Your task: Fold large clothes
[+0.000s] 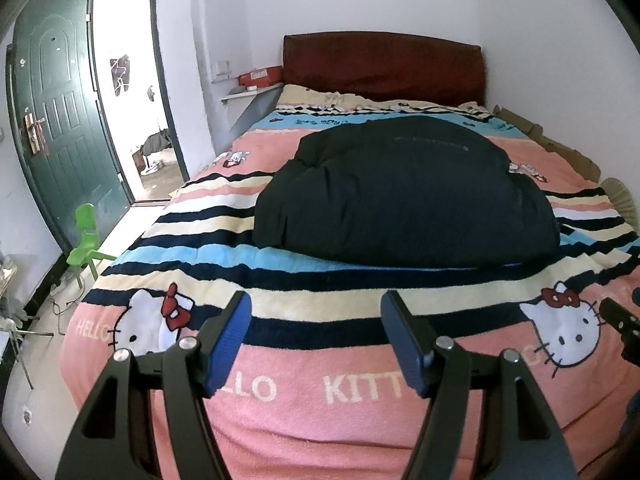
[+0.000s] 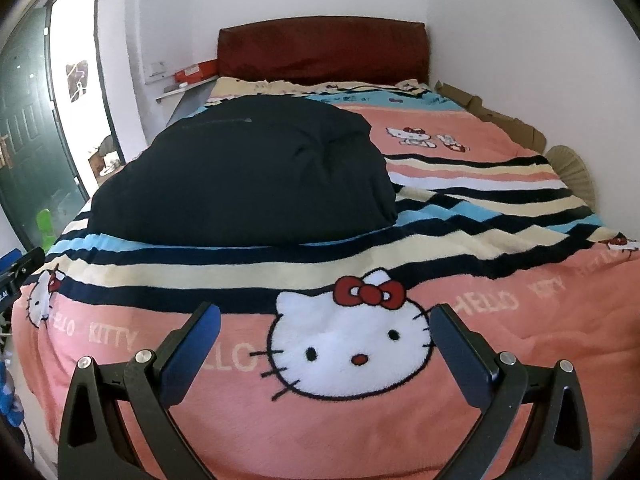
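A black padded jacket (image 1: 404, 192) lay in a thick, folded bundle on the middle of the bed (image 1: 576, 160), resting across the blanket's dark, cream and blue stripes. The pink cartoon-cat blanket (image 1: 320, 420) covered the whole mattress, with a large white cat face (image 2: 348, 344) printed near the foot. Both grippers hung over that near end, well short of the jacket and touching none of it. The left gripper (image 1: 316, 340) had its blue-padded fingers (image 1: 230, 344) spread wide with only blanket showing between them. The right gripper (image 2: 326, 356) stood the same way, its fingers (image 2: 192, 360) parted on either side of the cat face and holding nothing. At the far end rose a dark red headboard (image 1: 384, 64) against the white wall. Beside it a small shelf carried a red box (image 1: 260, 76). To the left a green door (image 1: 60, 120) stood open, and a small green plastic chair (image 1: 86, 244) sat on the floor near it.
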`<state>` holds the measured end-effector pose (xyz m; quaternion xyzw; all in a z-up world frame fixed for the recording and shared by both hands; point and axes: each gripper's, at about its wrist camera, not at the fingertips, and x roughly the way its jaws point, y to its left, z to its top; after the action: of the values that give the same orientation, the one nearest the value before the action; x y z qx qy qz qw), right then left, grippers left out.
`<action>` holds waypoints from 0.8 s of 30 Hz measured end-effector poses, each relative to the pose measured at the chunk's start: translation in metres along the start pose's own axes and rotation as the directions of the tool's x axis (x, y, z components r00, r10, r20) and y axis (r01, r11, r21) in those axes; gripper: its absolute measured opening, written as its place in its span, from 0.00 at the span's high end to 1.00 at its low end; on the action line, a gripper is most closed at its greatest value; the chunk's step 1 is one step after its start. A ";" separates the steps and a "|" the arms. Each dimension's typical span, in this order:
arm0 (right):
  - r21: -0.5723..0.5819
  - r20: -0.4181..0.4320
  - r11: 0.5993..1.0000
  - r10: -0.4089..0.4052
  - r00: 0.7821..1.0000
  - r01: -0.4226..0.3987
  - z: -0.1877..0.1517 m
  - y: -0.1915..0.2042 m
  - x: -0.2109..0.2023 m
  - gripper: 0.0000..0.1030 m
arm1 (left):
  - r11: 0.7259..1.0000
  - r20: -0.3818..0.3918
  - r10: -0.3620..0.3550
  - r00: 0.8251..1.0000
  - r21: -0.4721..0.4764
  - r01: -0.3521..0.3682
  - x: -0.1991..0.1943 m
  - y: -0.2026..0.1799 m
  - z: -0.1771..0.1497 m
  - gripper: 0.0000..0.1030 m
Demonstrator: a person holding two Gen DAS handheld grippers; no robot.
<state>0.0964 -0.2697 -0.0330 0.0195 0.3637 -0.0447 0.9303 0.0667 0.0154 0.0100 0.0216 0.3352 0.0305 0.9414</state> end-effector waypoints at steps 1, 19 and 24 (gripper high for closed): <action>0.003 -0.002 1.000 0.001 1.000 -0.001 0.000 -0.001 0.002 0.01 | 1.000 -0.002 0.000 1.000 0.001 0.000 0.001 0.000 0.000 0.37; 0.020 -0.008 1.000 -0.003 1.000 0.003 -0.004 -0.011 0.009 0.01 | 0.999 -0.028 -0.003 1.000 0.037 0.004 0.009 -0.011 -0.009 0.36; 0.017 -0.007 1.000 -0.004 1.000 0.004 -0.004 -0.012 0.008 0.01 | 0.999 -0.022 -0.002 1.000 0.045 0.003 0.008 -0.011 -0.010 0.36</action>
<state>0.0985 -0.2816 -0.0418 0.0268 0.3665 -0.0493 0.9287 0.0668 0.0049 -0.0034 0.0419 0.3461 0.0221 0.9370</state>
